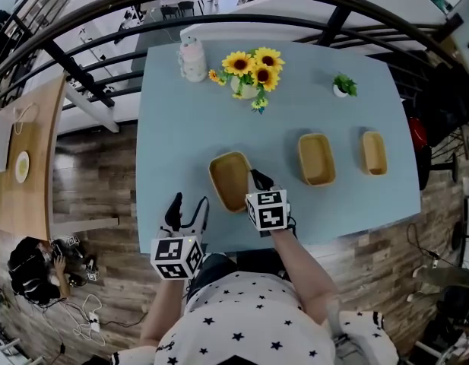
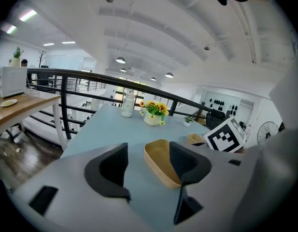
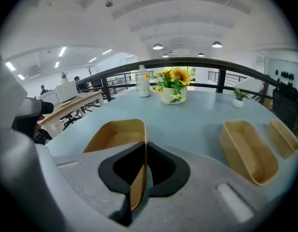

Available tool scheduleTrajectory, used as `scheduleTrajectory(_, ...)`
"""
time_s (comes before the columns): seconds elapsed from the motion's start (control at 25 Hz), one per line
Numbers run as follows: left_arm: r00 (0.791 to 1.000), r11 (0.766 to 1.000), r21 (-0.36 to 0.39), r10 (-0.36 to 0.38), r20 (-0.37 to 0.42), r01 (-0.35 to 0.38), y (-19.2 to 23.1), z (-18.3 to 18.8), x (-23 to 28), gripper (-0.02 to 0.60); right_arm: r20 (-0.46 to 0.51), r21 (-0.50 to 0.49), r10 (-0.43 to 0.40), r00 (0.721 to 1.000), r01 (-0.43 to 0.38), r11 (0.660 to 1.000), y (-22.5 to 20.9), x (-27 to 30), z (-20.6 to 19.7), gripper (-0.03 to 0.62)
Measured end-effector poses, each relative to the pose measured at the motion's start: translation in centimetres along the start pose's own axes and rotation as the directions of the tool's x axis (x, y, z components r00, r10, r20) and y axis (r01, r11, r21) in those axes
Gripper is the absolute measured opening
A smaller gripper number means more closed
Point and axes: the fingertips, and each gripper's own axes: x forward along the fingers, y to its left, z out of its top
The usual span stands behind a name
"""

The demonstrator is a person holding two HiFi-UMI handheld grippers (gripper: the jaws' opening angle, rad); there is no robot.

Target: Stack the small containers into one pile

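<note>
Three tan oblong containers lie on the pale blue table (image 1: 181, 128). My right gripper (image 1: 256, 181) (image 3: 145, 151) is shut on the right wall of the nearest container (image 1: 228, 179) (image 3: 115, 137); the thin wall stands between its black pads. The middle container (image 1: 316, 159) (image 3: 245, 151) and the far-right container (image 1: 374, 153) (image 3: 284, 137) rest apart to the right. My left gripper (image 1: 190, 207) (image 2: 149, 164) hangs open over the table's near edge, left of the nearest container (image 2: 161, 161), with nothing between its fingers.
A vase of sunflowers (image 1: 251, 71), a patterned jar (image 1: 193, 59) and a small potted plant (image 1: 343, 87) stand along the table's far side. A black railing (image 1: 82, 74) runs behind and to the left. A wooden floor lies below the near edge.
</note>
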Motion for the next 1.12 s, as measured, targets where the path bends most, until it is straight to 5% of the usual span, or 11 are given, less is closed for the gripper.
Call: scheduleTrajectory(1.12,0.994,1.000,0.011,0.010,0.105,-0.012,0.4,-3.8,-13.4,0.264,0.146,-0.031,-0.061,0.987,0.067,0.997,6.9,-10.7,-1.9,0.023)
